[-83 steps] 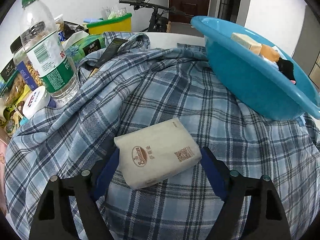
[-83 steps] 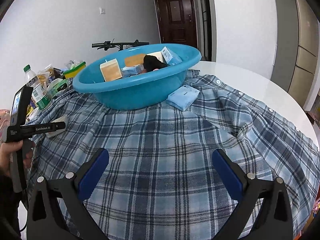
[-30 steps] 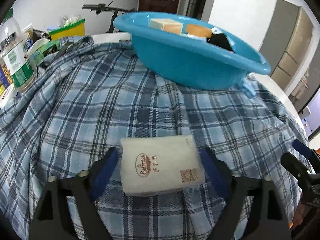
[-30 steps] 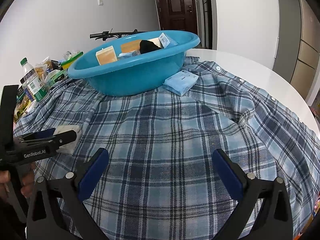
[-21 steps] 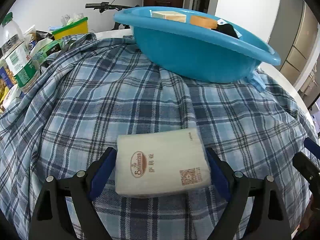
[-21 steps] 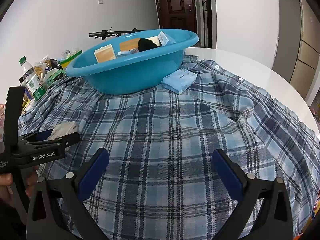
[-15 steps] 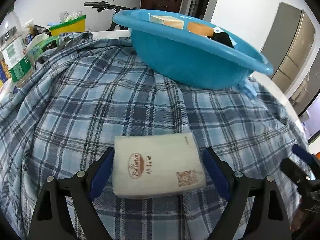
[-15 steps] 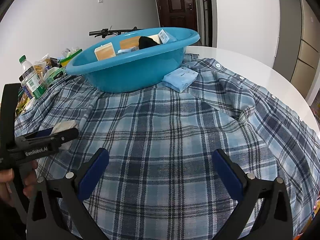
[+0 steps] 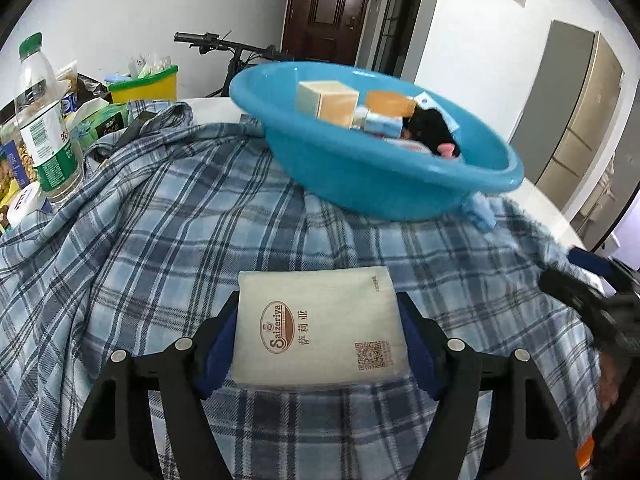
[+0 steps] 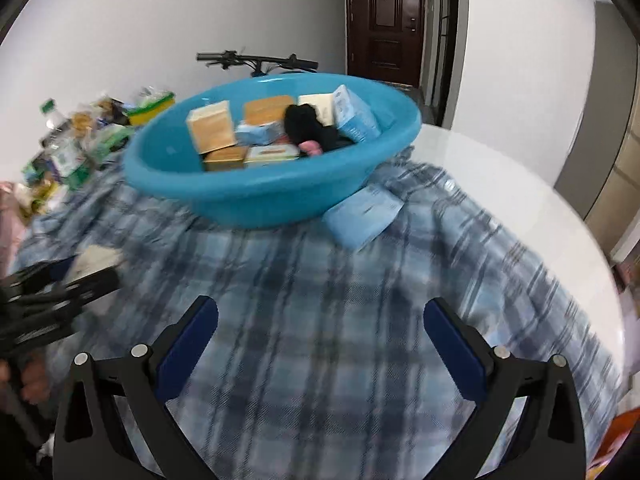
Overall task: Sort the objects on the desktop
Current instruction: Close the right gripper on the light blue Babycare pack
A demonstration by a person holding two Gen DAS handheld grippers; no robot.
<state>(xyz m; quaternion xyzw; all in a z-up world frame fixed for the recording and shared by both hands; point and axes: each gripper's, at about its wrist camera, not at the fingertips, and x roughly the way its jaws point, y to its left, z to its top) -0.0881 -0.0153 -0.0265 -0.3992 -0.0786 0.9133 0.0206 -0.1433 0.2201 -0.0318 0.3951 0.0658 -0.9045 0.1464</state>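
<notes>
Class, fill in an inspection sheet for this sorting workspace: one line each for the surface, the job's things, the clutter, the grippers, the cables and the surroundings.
Surface: white round table, mostly covered by a blue plaid shirt.
Job's things: beige tissue pack held over the shirt; blue basin on the shirt, holding boxes, packets and a black item; light blue tissue pack beside the basin, touching its wall.
Clutter: water bottle, snack packets and a yellow bin at the table's left edge.
Grippers: left gripper shut on the beige tissue pack; right gripper open, holding nothing.
Cables: nothing seen.
Surroundings: bicycle, dark door, white walls.
</notes>
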